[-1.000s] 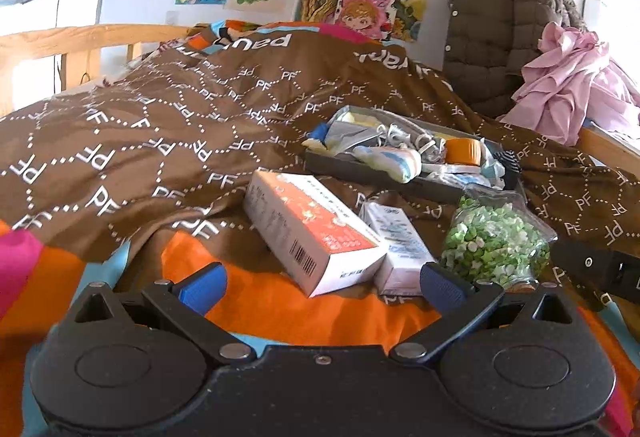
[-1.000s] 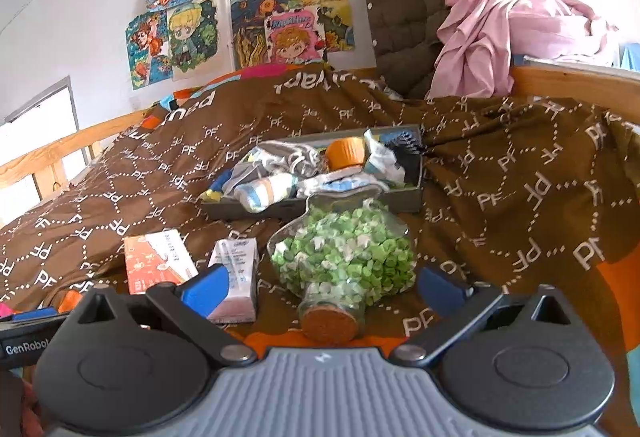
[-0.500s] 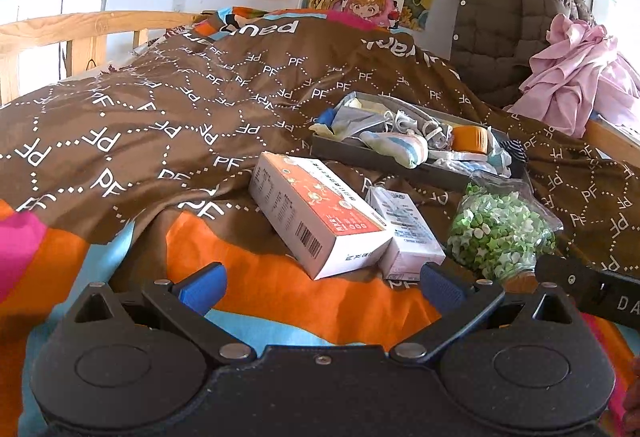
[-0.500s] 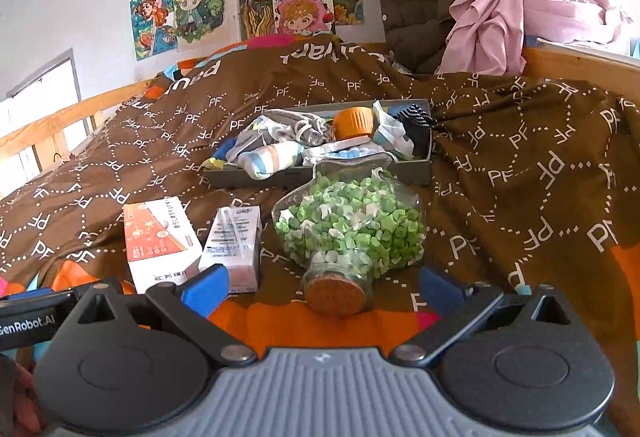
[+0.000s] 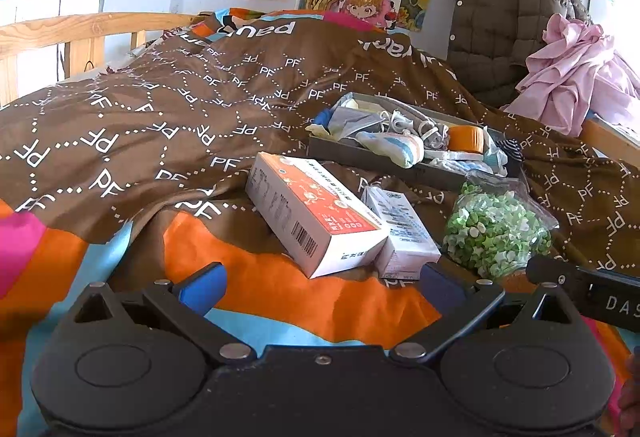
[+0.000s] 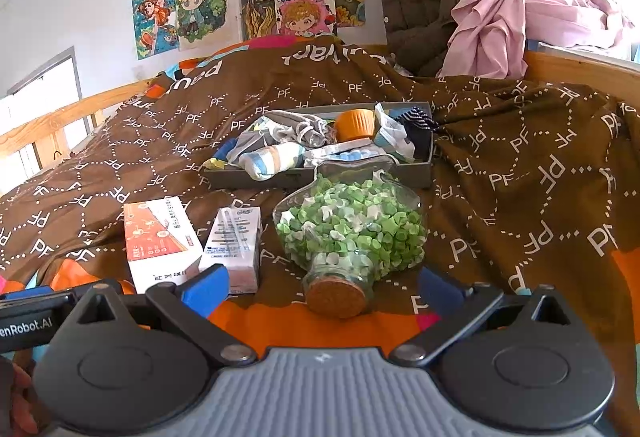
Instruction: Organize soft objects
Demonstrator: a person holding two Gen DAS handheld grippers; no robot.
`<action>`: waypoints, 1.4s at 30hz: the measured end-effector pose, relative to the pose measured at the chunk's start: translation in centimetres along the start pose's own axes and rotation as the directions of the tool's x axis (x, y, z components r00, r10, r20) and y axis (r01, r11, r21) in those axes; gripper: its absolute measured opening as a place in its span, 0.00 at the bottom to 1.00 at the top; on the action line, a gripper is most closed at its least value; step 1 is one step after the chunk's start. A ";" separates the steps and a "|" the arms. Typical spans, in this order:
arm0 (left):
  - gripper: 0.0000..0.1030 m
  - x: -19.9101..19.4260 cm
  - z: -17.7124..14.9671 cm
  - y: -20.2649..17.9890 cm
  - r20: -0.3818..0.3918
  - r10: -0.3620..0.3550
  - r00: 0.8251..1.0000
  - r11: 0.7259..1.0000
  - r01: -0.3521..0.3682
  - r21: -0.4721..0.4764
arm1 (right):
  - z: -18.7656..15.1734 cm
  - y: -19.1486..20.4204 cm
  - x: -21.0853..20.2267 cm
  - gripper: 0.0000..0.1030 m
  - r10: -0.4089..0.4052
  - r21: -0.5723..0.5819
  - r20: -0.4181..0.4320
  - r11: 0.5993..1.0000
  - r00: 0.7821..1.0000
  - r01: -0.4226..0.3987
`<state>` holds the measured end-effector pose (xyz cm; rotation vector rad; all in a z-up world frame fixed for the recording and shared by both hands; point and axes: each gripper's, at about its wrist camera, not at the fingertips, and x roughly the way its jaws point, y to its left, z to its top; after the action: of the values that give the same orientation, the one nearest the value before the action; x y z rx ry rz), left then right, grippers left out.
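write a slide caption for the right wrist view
Open right gripper facing a corked jar of green stars on the bed.

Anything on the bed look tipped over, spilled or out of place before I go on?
The glass bottle of green stars lies on its side, its cork toward the right gripper; nothing spilled. A striped sock hangs over the tray's front wall.

A grey tray [image 6: 320, 177] lay on the brown bedspread [image 6: 520, 165], toward its middle. Crumpled socks [image 6: 272, 161] and small cloths filled it, one striped sock drooping over the near rim.
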<state>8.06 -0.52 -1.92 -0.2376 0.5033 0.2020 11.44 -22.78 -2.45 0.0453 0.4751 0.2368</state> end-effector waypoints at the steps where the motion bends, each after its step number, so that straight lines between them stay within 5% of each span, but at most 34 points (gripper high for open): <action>1: 0.99 0.0 0.0 0.0 0.001 -0.001 1.000 1.000 0.001 0.002 | 0.0 0.0 0.0 1.00 0.001 0.000 -0.001 1.000 1.000 -0.001; 42: 0.99 -0.3 0.0 0.2 0.002 -0.002 1.000 1.000 0.002 -0.001 | -0.1 0.3 0.2 1.00 0.023 -0.018 -0.006 1.000 1.000 -0.023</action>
<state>7.74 -0.41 -1.84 -0.2384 0.5013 0.2005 11.47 -22.42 -2.55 0.0327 0.4788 0.2634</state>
